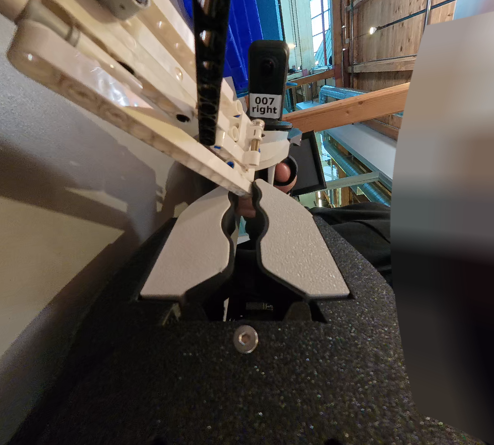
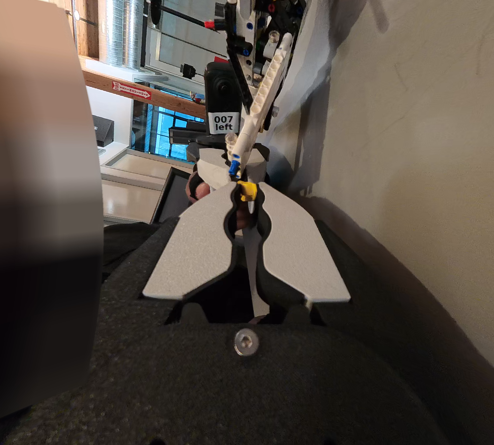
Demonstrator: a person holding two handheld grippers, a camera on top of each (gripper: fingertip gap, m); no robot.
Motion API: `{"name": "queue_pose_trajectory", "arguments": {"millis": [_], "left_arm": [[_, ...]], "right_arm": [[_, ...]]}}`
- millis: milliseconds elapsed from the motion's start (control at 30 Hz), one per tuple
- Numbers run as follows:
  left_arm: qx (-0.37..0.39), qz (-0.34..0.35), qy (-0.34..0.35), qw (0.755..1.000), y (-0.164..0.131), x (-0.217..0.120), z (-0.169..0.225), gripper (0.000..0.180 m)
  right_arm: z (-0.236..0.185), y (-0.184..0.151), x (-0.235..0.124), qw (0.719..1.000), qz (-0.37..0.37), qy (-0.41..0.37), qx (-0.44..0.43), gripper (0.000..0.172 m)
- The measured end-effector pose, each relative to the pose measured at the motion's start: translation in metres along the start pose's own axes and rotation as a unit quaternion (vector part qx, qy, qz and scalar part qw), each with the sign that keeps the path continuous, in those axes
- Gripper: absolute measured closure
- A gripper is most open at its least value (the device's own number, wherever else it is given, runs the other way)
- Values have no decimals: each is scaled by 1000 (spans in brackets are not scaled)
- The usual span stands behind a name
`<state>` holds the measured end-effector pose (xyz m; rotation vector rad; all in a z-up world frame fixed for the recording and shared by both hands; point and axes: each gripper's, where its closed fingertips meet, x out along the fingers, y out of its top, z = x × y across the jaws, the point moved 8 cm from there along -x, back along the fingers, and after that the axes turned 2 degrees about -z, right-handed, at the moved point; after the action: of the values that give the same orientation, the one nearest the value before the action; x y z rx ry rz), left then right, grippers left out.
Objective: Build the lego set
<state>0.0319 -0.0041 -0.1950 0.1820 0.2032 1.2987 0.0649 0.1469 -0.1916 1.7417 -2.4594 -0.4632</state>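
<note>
My left gripper [image 1: 242, 191] is shut on the end of a long white holed beam [image 1: 149, 127]. The beam belongs to a brick-built model with a black beam [image 1: 211, 58] across it. In the right wrist view the same white beam [image 2: 270, 79] ends in a blue pin [image 2: 234, 166], held in the left gripper [image 2: 230, 165]. My right gripper [image 2: 248, 187] is shut on a small yellow piece [image 2: 248, 190], just short of that blue pin. The right gripper also shows in the left wrist view [image 1: 275, 146], right behind the beam's end. The yellow piece is hidden there.
Both views are tipped sideways. The pale table top [image 1: 53, 245] lies along one side, with the rest of the model [image 2: 254, 4] against it. A blue bin [image 1: 240, 18] stands behind. A black framed panel [image 1: 307, 162] and a person's dark clothing [image 1: 361, 231] lie beyond the grippers.
</note>
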Motion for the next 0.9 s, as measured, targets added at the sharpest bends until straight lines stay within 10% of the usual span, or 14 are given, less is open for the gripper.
{"name": "queue_pose_trajectory", "arguments": {"millis": [900], "left_arm": [[15,-10,14,1000,-2,9,8,172]], "right_arm": [[0,1,2,999,-25,25,28,162]]}}
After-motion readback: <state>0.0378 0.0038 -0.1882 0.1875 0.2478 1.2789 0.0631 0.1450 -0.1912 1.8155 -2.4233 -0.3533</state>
